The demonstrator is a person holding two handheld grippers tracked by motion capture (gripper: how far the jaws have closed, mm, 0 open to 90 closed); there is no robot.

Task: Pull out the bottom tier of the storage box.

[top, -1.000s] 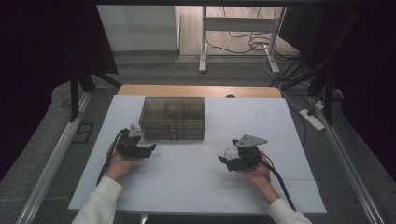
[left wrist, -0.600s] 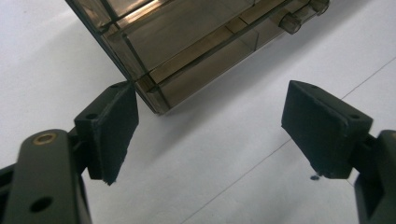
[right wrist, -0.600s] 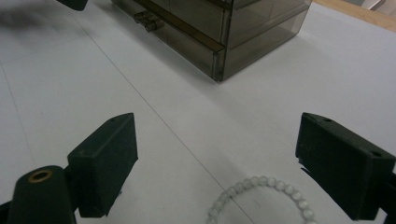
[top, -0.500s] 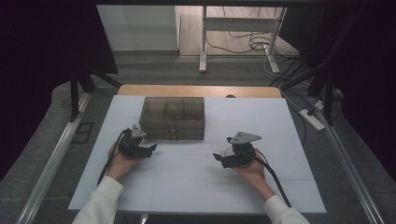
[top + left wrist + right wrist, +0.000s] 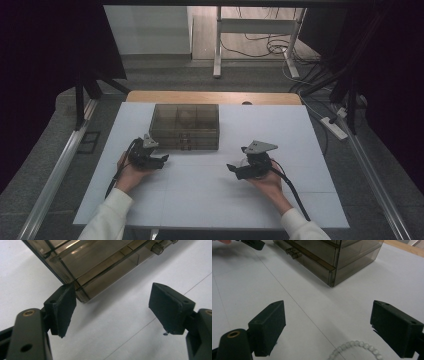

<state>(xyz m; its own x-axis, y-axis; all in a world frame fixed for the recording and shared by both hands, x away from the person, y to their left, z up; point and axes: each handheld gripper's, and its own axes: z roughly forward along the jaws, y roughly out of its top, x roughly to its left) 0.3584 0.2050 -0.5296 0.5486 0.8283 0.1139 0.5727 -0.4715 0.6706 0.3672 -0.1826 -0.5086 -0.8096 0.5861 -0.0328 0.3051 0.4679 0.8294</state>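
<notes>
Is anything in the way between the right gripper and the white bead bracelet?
No, nothing visible is. The bead bracelet lies on the bare white table, right between the right gripper's open jaws. The smoky drawer box stands farther off.

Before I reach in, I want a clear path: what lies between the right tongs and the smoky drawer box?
Bare white tabletop. In the right gripper view, the bead bracelet lies between the open right tongs, short of the drawer box.

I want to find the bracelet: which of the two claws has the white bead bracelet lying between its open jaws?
The right claw: the white bead bracelet lies between its jaws. The left claw faces the drawer box corner instead.
</notes>
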